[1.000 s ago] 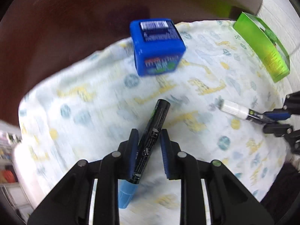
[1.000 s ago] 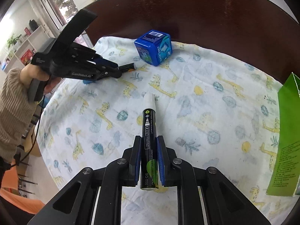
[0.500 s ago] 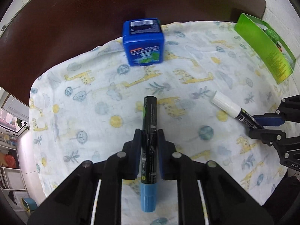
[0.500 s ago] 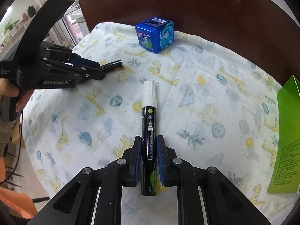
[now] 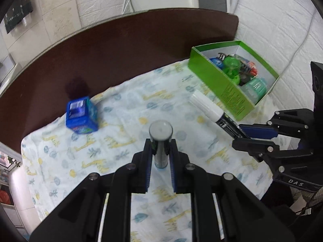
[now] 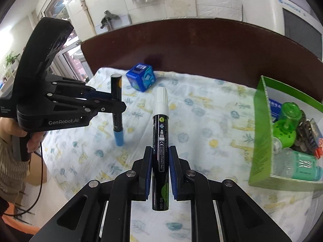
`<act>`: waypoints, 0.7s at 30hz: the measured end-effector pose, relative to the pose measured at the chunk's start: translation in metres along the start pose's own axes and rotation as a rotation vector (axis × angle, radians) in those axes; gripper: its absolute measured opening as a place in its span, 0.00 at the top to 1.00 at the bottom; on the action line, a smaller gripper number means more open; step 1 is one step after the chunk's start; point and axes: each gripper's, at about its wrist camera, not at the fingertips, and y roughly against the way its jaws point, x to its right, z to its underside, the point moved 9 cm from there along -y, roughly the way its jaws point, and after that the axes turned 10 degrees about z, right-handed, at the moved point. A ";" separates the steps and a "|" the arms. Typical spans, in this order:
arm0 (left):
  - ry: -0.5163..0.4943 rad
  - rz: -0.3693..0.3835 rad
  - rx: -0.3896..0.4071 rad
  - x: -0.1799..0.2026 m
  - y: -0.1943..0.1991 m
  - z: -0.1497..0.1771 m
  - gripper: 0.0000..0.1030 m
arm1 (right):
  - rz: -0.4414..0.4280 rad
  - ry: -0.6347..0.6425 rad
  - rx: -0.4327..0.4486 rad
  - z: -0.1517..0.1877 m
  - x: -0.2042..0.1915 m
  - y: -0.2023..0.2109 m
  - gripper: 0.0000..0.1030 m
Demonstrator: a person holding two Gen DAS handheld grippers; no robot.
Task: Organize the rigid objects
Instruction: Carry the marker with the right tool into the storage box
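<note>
My left gripper (image 5: 160, 147) is shut on a black marker with a blue cap (image 5: 160, 139), held nearly upright above the cloth with the blue cap (image 6: 118, 138) hanging downward. My right gripper (image 6: 160, 153) is shut on a black marker with a white cap (image 6: 160, 133), which points forward over the cloth; from the left wrist view this white-capped marker (image 5: 212, 110) aims toward the green box (image 5: 220, 82). A blue cube-shaped candy box (image 5: 81, 117) lies on the giraffe-print cloth (image 5: 125, 109) near its far left edge.
The open green box (image 6: 262, 133) at the right holds several items, among them a green bottle (image 6: 286, 121) and a teal bottle (image 6: 300, 166). A dark brown table (image 5: 121, 46) runs beyond the cloth. A hand (image 6: 30, 141) grips the left tool.
Both grippers rose off the cloth with their markers. The left marker swung from lying flat to nearly upright. The green box's open inside came into view.
</note>
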 end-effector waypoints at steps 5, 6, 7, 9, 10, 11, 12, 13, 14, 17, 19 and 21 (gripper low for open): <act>-0.077 0.053 0.036 0.058 -0.001 -0.049 0.86 | 0.070 -0.113 0.080 -0.012 0.069 0.027 0.84; -0.085 0.062 0.041 0.070 -0.006 -0.061 0.86 | 0.091 -0.140 0.097 -0.014 0.086 0.032 0.84; -0.093 0.074 0.043 0.082 -0.010 -0.072 0.86 | 0.111 -0.172 0.103 -0.015 0.104 0.036 0.84; -0.102 0.101 0.046 0.104 -0.022 -0.093 0.86 | 0.161 -0.248 0.120 -0.017 0.146 0.042 0.84; -0.106 0.116 0.044 0.116 -0.028 -0.102 0.86 | 0.175 -0.280 0.123 -0.017 0.161 0.043 0.84; -0.109 0.128 0.040 0.126 -0.036 -0.111 0.85 | 0.189 -0.318 0.128 -0.017 0.181 0.044 0.84; -0.118 0.125 0.039 0.134 -0.043 -0.119 0.86 | 0.202 -0.338 0.130 -0.016 0.193 0.045 0.84; -0.123 0.129 0.032 0.141 -0.051 -0.126 0.86 | 0.220 -0.357 0.129 -0.014 0.207 0.045 0.84; -0.117 0.141 0.022 0.147 -0.058 -0.132 0.86 | 0.232 -0.370 0.124 -0.012 0.217 0.044 0.84; -0.050 0.188 -0.029 0.156 -0.082 -0.146 0.86 | 0.249 -0.393 0.102 -0.007 0.240 0.034 0.84; -0.052 0.151 -0.043 0.155 -0.094 -0.154 0.86 | 0.267 -0.415 0.087 -0.001 0.252 0.025 0.84; -0.050 0.115 -0.074 0.151 -0.109 -0.155 0.86 | 0.249 -0.446 0.064 0.004 0.262 0.013 0.84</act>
